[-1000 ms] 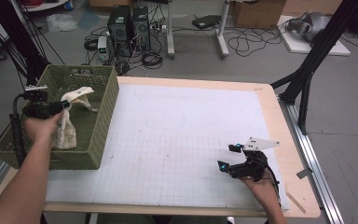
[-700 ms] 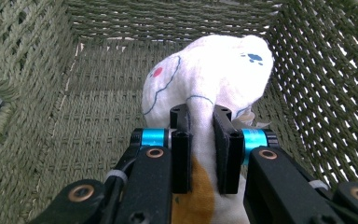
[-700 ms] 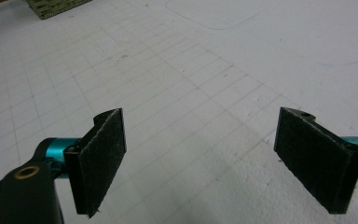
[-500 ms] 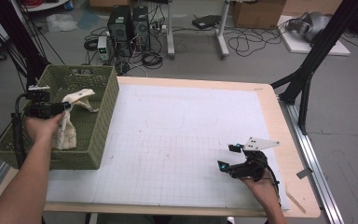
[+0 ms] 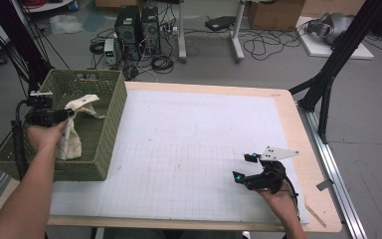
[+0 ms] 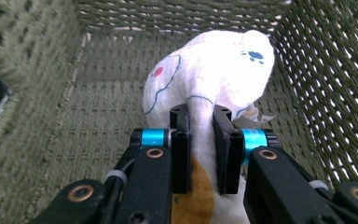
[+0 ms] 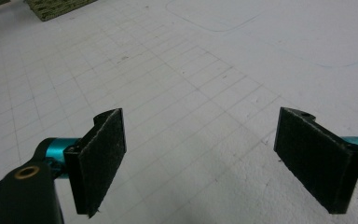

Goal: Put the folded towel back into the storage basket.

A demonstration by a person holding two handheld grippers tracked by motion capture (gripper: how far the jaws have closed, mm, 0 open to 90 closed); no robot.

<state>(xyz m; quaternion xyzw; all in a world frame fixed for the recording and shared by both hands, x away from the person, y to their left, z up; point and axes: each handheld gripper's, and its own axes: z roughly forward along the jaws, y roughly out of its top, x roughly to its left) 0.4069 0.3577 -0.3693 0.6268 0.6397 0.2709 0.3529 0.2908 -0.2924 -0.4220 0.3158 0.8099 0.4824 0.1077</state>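
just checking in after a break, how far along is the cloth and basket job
Done: the left gripper is shut on the white cloth, held inside the green basket. In hand: the cloth hangs from that gripper, its lower end down in the basket. I cannot tell whether it is going in or coming out. Left: letting go or lifting clear. The right gripper waits open over the white mat, holding nothing.

Overhead view; two close tool views
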